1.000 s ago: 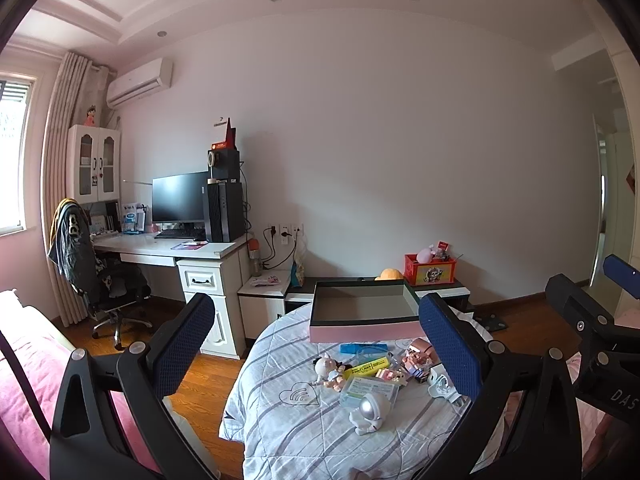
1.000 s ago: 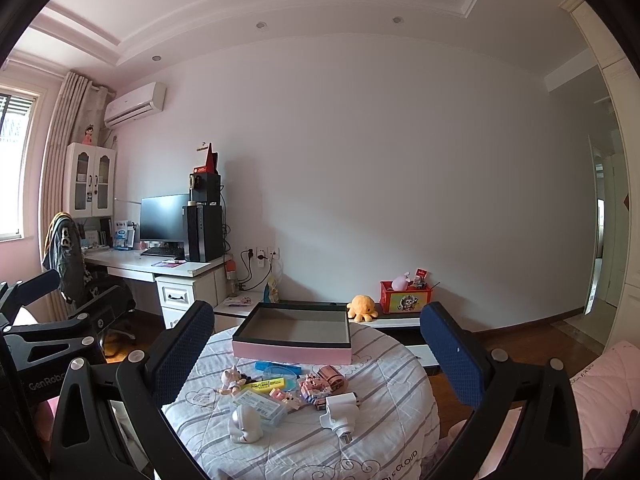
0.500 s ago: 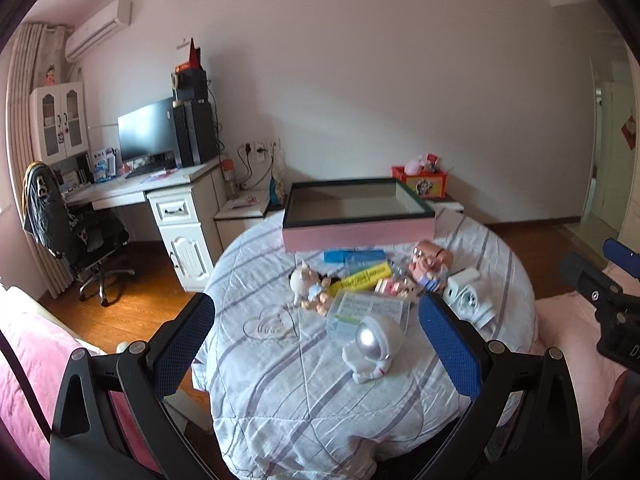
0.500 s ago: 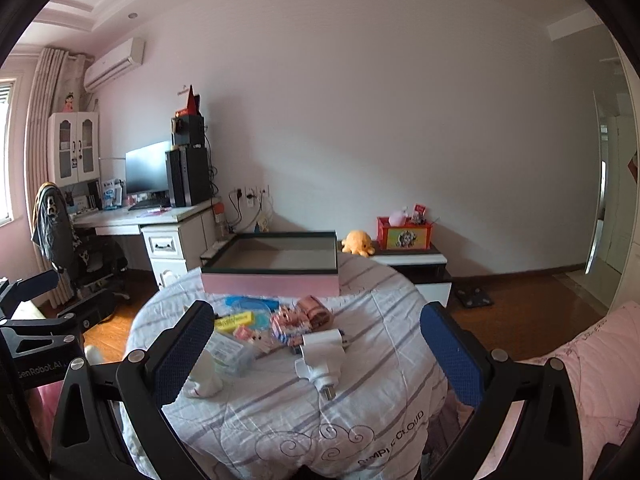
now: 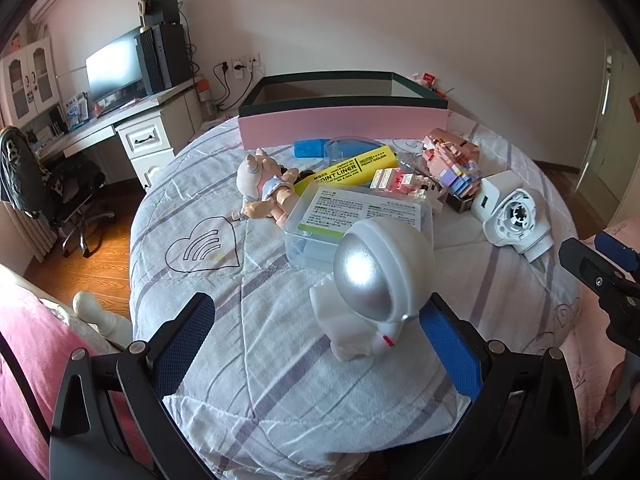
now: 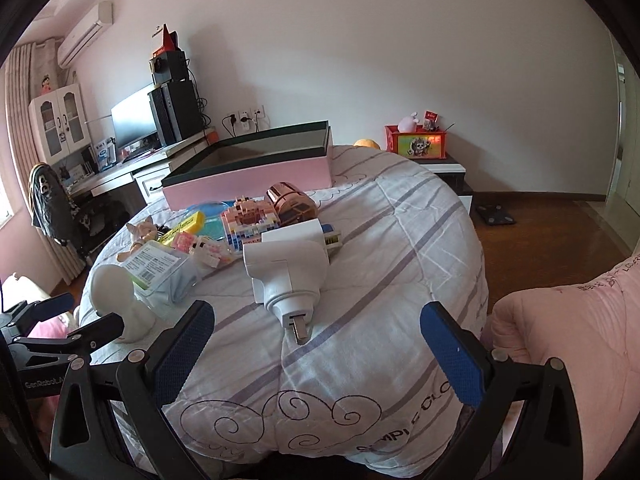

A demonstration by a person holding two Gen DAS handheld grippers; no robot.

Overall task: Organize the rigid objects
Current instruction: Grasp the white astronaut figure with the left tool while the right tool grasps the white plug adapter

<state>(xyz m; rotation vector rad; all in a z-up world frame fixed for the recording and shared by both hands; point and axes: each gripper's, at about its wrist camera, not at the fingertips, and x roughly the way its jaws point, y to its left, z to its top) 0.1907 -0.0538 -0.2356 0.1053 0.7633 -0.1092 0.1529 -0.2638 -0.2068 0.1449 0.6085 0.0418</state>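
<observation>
A white astronaut figure (image 5: 372, 292) with a silver visor stands near the front of the round cloth-covered table (image 5: 248, 320); its back shows in the right wrist view (image 6: 116, 300). My left gripper (image 5: 316, 336) is open, its fingers on either side of the astronaut without touching. A white plug adapter (image 6: 288, 276) lies ahead of my open right gripper (image 6: 316, 344). Behind lie a clear plastic case (image 5: 356, 220), a doll (image 5: 264, 188), a yellow highlighter box (image 5: 352, 168), pink block toys (image 6: 248, 224) and a copper cylinder (image 6: 292, 200). A pink open box (image 5: 344, 120) sits at the back.
A desk with monitor and computer tower (image 5: 160, 60) stands at the left with an office chair (image 5: 60, 192). A pink quilt (image 6: 568, 340) lies at the right. A low cabinet carries a red toy box (image 6: 416, 142). Wooden floor surrounds the table.
Both grippers have moved forward and down toward the table. The astronaut now sits between my left fingers, and the plug adapter lies close in front of my right gripper.
</observation>
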